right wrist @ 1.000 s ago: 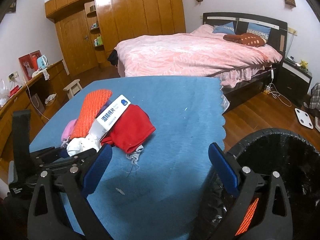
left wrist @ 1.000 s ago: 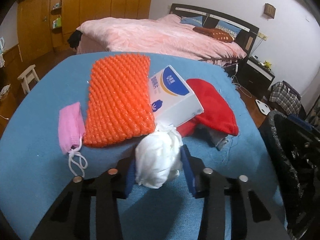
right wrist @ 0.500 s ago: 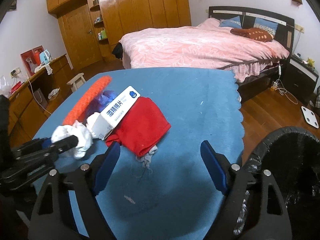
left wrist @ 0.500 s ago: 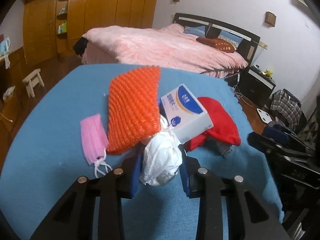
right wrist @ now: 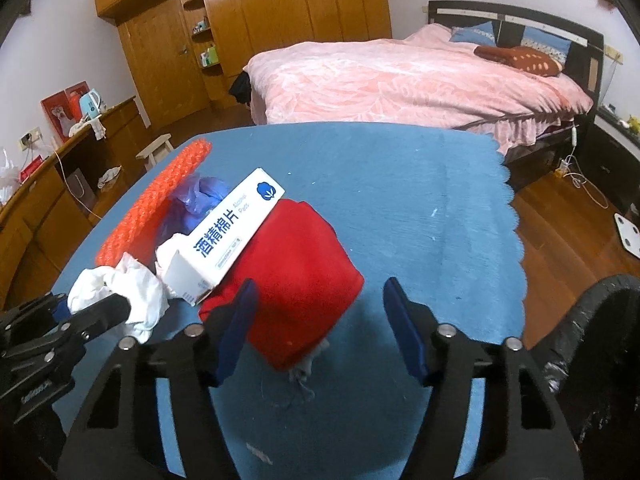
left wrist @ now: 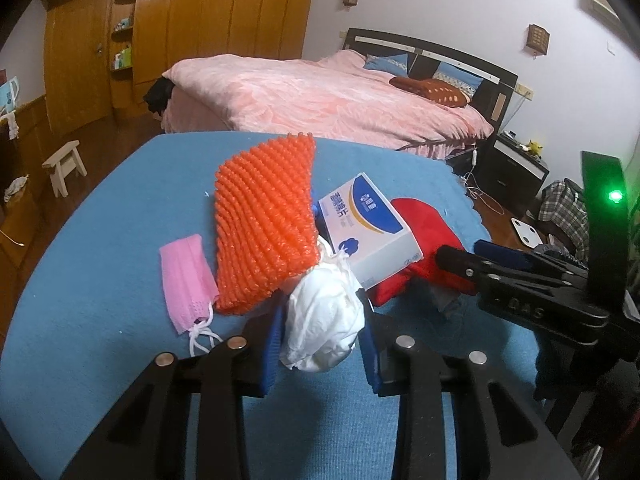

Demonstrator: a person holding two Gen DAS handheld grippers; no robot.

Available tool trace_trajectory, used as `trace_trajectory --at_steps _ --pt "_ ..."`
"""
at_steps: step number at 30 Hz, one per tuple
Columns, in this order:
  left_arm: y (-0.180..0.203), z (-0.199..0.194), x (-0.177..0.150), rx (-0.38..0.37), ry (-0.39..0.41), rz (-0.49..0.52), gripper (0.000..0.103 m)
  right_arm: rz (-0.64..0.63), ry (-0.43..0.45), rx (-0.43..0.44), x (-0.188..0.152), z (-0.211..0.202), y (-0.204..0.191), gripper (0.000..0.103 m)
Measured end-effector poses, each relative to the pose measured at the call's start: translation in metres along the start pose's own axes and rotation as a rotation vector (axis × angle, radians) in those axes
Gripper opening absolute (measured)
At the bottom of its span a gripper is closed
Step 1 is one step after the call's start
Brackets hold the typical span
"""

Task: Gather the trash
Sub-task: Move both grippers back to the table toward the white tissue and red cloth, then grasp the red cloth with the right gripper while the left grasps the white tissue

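Clamping a crumpled white tissue wad [left wrist: 324, 316], the left hand-held gripper [left wrist: 320, 344] hovers above the blue-clothed table [left wrist: 100, 272]; the right hand-held gripper [right wrist: 320, 328], jaws apart and just closing, straddles a red folded cloth [right wrist: 296, 268].

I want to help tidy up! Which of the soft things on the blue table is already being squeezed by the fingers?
The crumpled white tissue wad, pinched in the left gripper. The pink mask and red cloth lie loose.

Pink-covered bed [right wrist: 420, 80], wooden wardrobe [right wrist: 280, 20], white walls [left wrist: 440, 12], wood floor [right wrist: 560, 208].
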State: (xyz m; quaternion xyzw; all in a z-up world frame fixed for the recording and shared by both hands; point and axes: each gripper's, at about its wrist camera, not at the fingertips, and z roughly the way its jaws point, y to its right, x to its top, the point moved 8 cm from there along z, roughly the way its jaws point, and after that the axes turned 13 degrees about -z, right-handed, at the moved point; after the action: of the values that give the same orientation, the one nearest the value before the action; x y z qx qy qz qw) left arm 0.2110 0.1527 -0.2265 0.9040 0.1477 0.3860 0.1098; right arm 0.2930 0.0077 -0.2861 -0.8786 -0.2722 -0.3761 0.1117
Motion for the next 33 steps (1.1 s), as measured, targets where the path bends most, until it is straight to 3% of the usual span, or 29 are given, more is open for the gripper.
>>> trace_trajectory --at_steps 4,6,8,9,33 --pt "0.0 0.001 0.003 0.005 0.01 0.002 0.034 -0.02 0.005 0.053 0.002 0.001 -0.01 0.032" --pt "0.0 0.001 0.005 0.005 0.012 -0.003 0.034 -0.033 0.012 0.06 0.004 -0.003 -0.013 0.026" --pt "0.002 0.0 0.005 0.006 0.017 -0.005 0.034 -0.04 0.025 0.078 0.007 -0.007 -0.017 0.01" --pt "0.002 -0.001 0.006 0.006 0.019 -0.006 0.034 -0.041 0.029 0.085 0.008 -0.011 -0.018 0.008" --pt "0.05 -0.065 0.048 -0.069 0.139 0.02 0.034 -0.013 0.236 0.223 0.072 -0.111 -0.028 0.006"
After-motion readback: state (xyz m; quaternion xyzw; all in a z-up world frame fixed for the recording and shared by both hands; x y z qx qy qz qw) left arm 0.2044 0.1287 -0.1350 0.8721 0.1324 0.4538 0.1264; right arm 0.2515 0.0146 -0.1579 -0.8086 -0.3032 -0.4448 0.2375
